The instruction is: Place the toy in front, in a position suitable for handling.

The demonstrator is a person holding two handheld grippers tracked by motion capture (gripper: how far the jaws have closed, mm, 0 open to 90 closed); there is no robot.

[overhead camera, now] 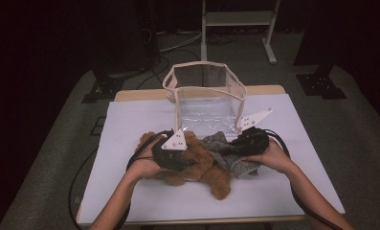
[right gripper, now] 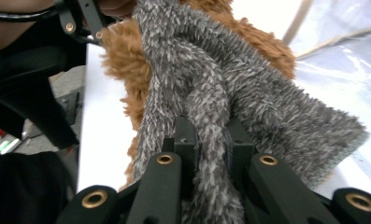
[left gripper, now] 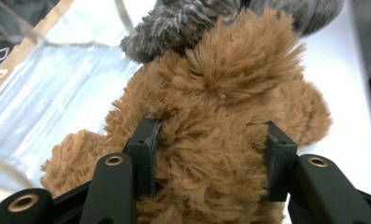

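You face a bench (overhead camera: 130,96) with a pale wooden edge, covered by a white sheet (overhead camera: 293,143). Around it lies grey carpet (overhead camera: 58,143). Beyond the far edge a white metal frame (overhead camera: 238,19) stands on the floor, with cables (overhead camera: 178,43) trailing beside it. Black stand feet (overhead camera: 321,86) rest at the far left and right. The room behind is dark; light falls on the bench only.
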